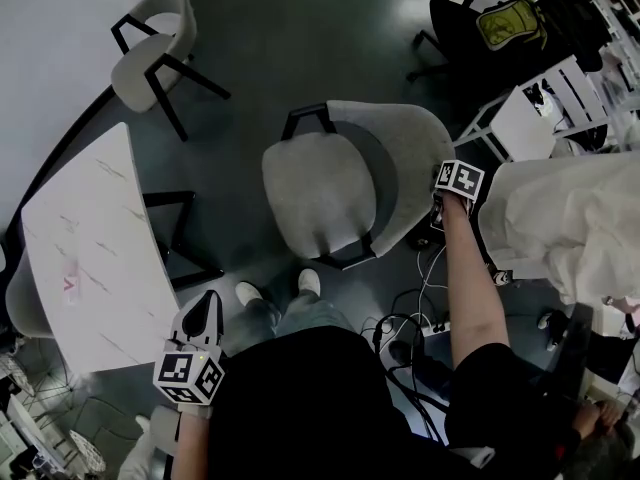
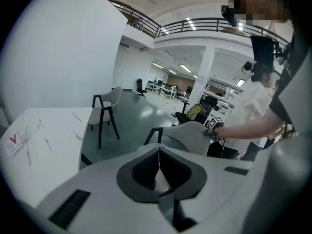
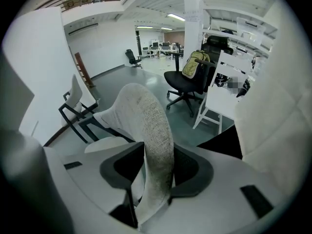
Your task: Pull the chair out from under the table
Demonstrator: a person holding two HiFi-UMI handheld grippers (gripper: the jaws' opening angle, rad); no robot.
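Looking down from the head view, we see the chair point(image 1: 320, 193) standing on the floor, clear of the desk point(image 1: 90, 248) and just ahead of our shoes point(image 1: 309, 282). It does not show how the tongs sit. The right gripper view settles that: the right tongs point(image 3: 158, 165) pinch the top edge of the curved backrest, a pad on either side. The left gripper view shows the left tongs point(image 2: 158, 167) pressed together, holding nothing. The chair has a pale grey fabric seat and backrest on a black frame.
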